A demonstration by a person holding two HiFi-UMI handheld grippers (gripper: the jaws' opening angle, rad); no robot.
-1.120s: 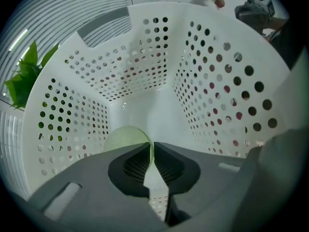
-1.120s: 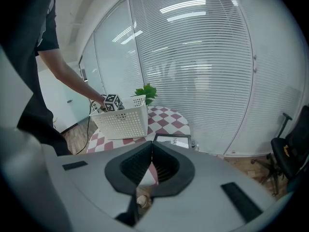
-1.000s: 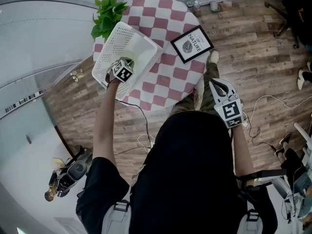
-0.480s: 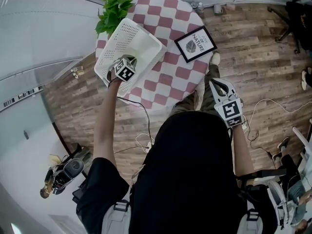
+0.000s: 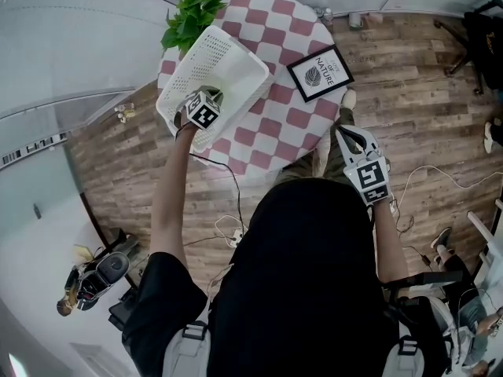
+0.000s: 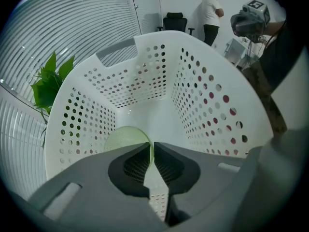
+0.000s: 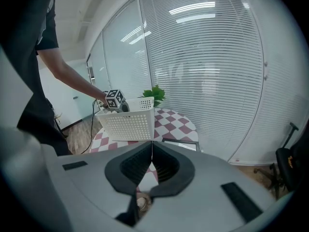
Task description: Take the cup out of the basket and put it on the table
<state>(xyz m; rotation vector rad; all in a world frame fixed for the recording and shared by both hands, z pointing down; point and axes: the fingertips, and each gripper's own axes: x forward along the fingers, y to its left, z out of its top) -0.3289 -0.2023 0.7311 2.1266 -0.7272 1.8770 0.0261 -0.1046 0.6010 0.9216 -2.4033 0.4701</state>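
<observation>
A white perforated basket (image 5: 228, 61) stands on the left of the round pink-and-white checked table (image 5: 275, 132). My left gripper (image 5: 206, 108) reaches down into it. Inside, a pale green cup (image 6: 126, 138) lies by the basket's left wall, and my left gripper (image 6: 152, 151) is shut on its thin rim, which shows between the pads. My right gripper (image 5: 352, 138) hangs off the table's near right edge, shut and empty. In the right gripper view the basket (image 7: 129, 120) and the left gripper's marker cube (image 7: 114, 99) show from the side.
A black-framed leaf picture (image 5: 319, 72) lies on the table's right half. A green potted plant (image 5: 191, 14) stands behind the basket. Cables lie on the wooden floor (image 5: 228, 230). Glass walls with blinds (image 7: 207, 57) surround the table.
The left gripper stays inside the basket on the cup; only the head camera has shifted a little. The right gripper has not moved.
</observation>
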